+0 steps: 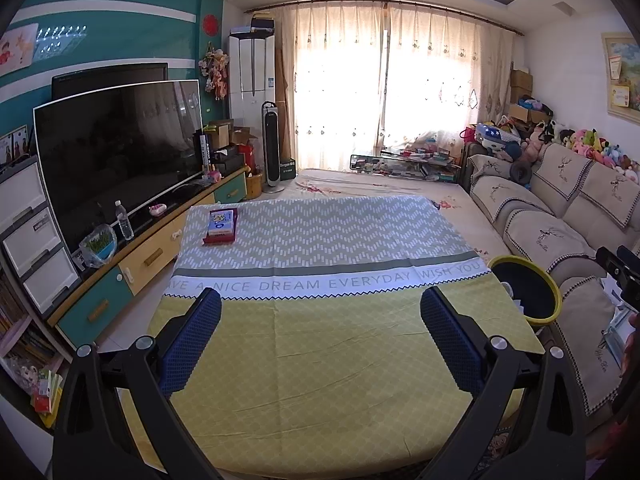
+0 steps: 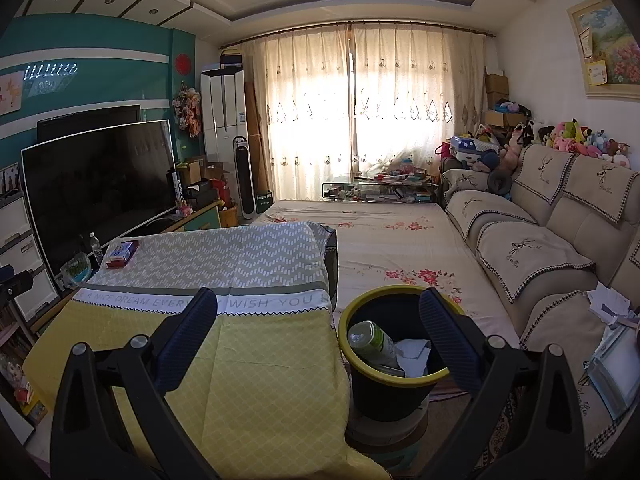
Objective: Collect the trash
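From my left wrist camera, the left gripper [image 1: 320, 312] hangs over the yellow half of the table [image 1: 340, 360], its fingers [image 1: 192, 344] spread wide with nothing between them. Far across the table, toward the TV [image 1: 116, 152], a small box [image 1: 221, 226] lies flat on the grey zigzag part of the cloth. Off the table's right edge stands the bin [image 1: 528, 288], black with a yellow rim, squeezed between table and sofa [image 1: 560, 240]. I can make out something pale inside it, but not what (the rim cuts most of it off). A water bottle [image 1: 123, 220] stands upright on the cabinet under the TV, well apart from the table.

From my right wrist camera, the right gripper [image 2: 318, 336] is also wide apart and holding nothing; it hovers just beside the table's right edge, above the bin [image 2: 400, 384]. In the bin I see a plastic bottle [image 2: 374, 342] with a green label lying tilted, touching crumpled white paper [image 2: 414, 354]. The box [image 2: 121, 253] sits at the table's far left corner. Loose papers [image 2: 612, 304] lie on the sofa [image 2: 532, 256] seat, right of the bin.
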`<act>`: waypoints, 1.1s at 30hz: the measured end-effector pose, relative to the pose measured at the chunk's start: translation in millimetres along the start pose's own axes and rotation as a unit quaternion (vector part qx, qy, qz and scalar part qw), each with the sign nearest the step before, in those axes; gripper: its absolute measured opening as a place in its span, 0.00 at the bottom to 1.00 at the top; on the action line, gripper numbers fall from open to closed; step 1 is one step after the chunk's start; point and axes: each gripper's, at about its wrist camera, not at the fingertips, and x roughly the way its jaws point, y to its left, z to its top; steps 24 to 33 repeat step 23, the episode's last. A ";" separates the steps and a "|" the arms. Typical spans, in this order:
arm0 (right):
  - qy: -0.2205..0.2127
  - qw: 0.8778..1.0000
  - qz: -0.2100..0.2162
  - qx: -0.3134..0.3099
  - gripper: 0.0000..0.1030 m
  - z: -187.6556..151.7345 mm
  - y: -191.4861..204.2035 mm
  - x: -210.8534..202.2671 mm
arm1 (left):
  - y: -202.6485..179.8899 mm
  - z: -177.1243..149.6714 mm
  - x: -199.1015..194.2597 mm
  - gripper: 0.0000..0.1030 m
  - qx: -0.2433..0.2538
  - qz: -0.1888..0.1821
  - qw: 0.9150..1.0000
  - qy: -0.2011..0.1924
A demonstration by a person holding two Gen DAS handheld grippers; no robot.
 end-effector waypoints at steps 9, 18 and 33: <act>0.008 1.000 0.001 -0.001 0.93 -1.4 1.3 5.2 | 1.9 -0.9 12.0 0.95 -0.010 -0.007 1.000 0.013; 0.019 0.999 0.026 -0.011 0.93 12.4 14.6 32.7 | 4.4 12.7 39.0 0.95 0.002 0.001 1.000 0.004; 0.071 0.994 0.078 -0.023 0.93 30.8 47.4 113.7 | 32.3 28.7 120.3 0.95 -0.008 0.031 0.998 0.060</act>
